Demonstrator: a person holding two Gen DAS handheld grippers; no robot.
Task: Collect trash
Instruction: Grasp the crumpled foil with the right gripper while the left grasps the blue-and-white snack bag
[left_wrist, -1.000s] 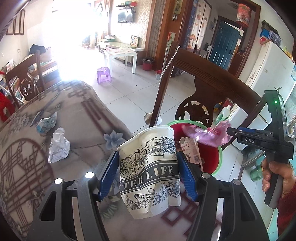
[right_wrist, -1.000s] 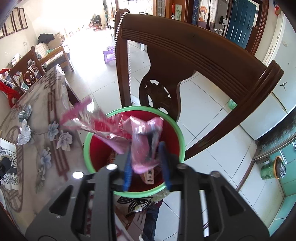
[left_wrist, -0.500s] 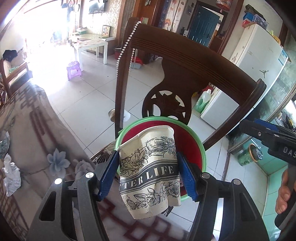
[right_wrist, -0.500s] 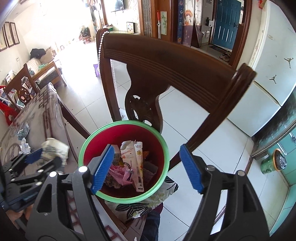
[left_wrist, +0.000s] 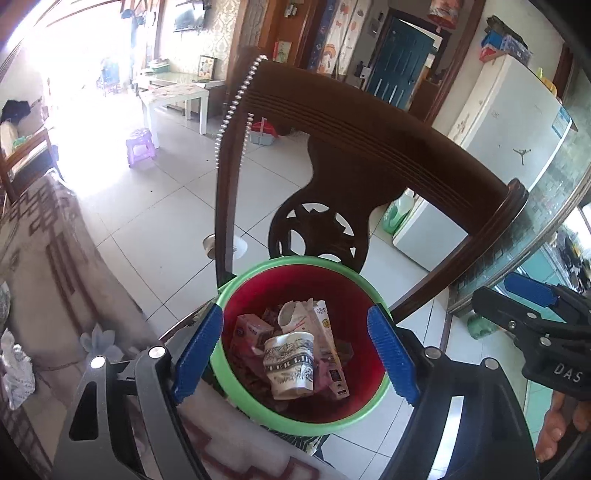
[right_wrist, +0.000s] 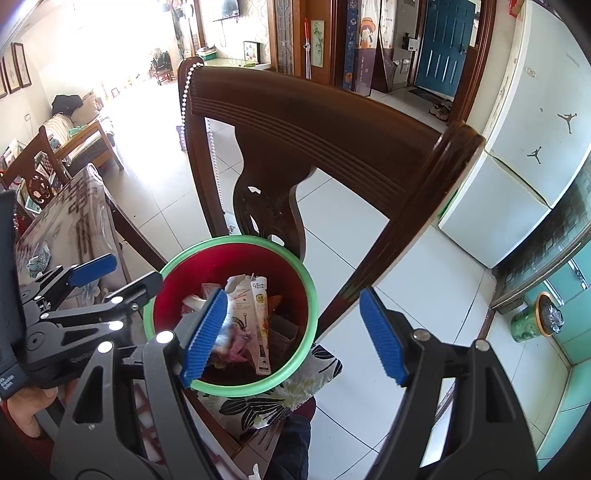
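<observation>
A red bin with a green rim (left_wrist: 303, 264) stands on a chair seat, below both grippers. A crumpled printed paper cup (left_wrist: 290, 363) lies inside it on a milk carton (left_wrist: 325, 332), a small pink box (left_wrist: 251, 328) and other wrappers. My left gripper (left_wrist: 295, 328) hovers over the bin; its jaws are opening and nothing is between them. My right gripper (right_wrist: 293, 310) stands open and empty above the bin's rim (right_wrist: 312, 284). A pink wrapper (right_wrist: 240, 347) lies in the bin beside its left pad. Each gripper shows in the other's view: the left gripper (right_wrist: 122, 277) and the right gripper (left_wrist: 532, 306).
A dark wooden chair back (left_wrist: 369, 147) rises just behind the bin, with a bead string (left_wrist: 229, 110) hanging on its post. A floral cushion (right_wrist: 295, 398) lies under the bin. At the left a table with a patterned cloth (left_wrist: 44, 258) holds crumpled white trash (left_wrist: 14, 365). A white fridge (right_wrist: 517, 147) stands at the right.
My left gripper carried the paper cup from the table to over the bin and let it go; the cup now lies inside. My right gripper dropped the pink wrapper in and opened.
</observation>
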